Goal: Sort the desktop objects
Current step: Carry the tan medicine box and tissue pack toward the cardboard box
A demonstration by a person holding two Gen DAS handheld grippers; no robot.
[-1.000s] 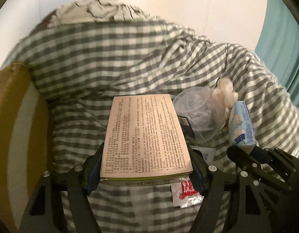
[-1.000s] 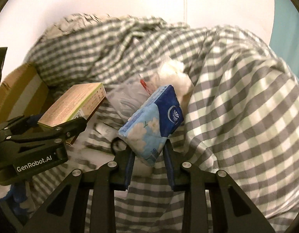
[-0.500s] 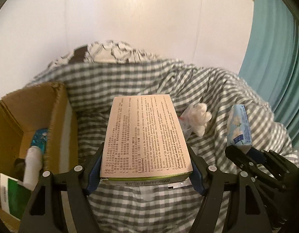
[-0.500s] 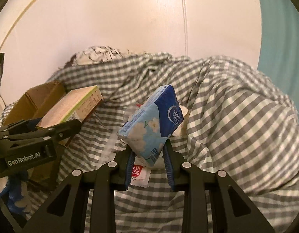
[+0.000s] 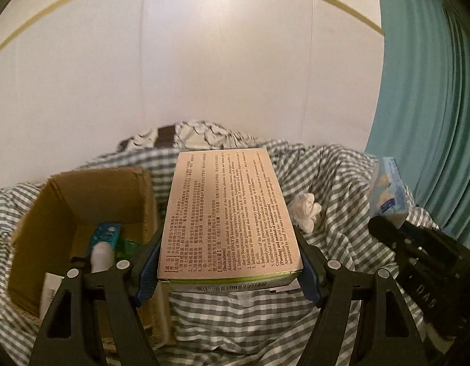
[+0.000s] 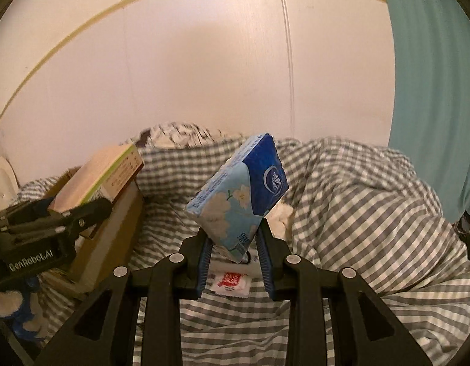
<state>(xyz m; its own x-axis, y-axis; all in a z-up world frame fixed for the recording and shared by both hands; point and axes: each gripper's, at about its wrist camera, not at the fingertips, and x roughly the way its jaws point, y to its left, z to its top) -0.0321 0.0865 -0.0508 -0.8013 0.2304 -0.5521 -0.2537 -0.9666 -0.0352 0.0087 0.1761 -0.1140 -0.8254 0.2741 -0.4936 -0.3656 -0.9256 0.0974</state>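
1. Two loads are in the air: the left tongs (image 5: 229,271) clamp a flat medicine box (image 5: 226,213) across its width, its long axis running straight ahead, away from the tongs.
2. The cardboard box (image 5: 52,213) lies low and to the left of the medicine box, open side up, with a bottle (image 5: 101,254) and packets already inside; the left tongs are the nearer pair to it, so the coming move looks like a short swing left and down.
3. The right tongs (image 6: 233,251) pinch a blue tissue pack (image 6: 244,195) by its lower corner, the pack tilted up and to the right above the checked bed cover (image 6: 372,213); the cardboard box is further off for them, beyond the left tongs.
4. Against the earlier frames, both pairs have risen with unchanged grips: the wall fills more of each view, the cardboard box has come into sight, and a red sachet (image 6: 230,280) stays on the cover.
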